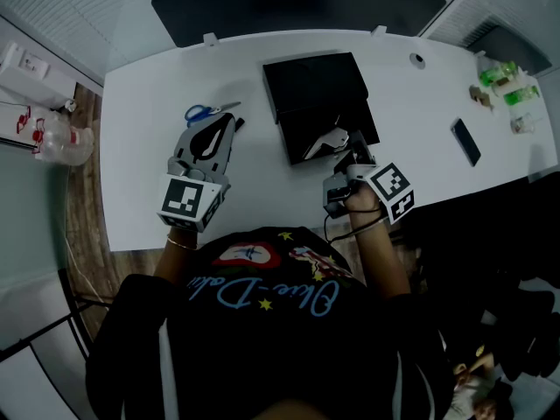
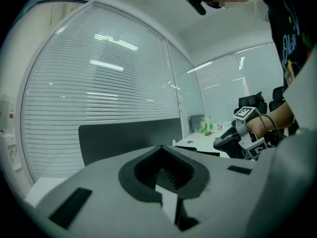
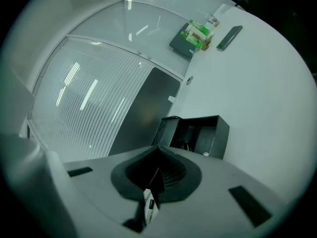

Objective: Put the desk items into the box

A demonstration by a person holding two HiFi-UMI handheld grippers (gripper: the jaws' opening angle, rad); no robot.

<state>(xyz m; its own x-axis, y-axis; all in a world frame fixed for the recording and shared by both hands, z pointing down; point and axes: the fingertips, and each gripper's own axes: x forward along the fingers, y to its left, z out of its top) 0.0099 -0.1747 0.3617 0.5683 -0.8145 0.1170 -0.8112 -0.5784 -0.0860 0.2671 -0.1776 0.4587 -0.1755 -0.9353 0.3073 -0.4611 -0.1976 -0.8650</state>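
Pinching what seems a small white piece point(image 3: 148, 206) in the clenched right fingers point(image 3: 171, 175), just short of the open box point(image 3: 223, 138) lying straight ahead; leaving the scissors point(image 1: 203, 112) on the surface point(image 1: 149, 138) beyond the closed left fingers point(image 1: 226, 134).

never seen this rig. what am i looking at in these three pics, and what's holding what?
There is no robot here. A person holds a hand-held two-jaw gripper in each hand, each with a marker cube on it. The head view looks down from the person's head onto a white desk. The other two cameras ride on the grippers and look along their jaws.

On the desk are an open black box, blue-handled scissors, a dark phone and green bottles.

The left gripper sits beside the scissors, jaws together. The right gripper is at the box, jaws together. A small white piece shows between them, but I can't tell what it is.
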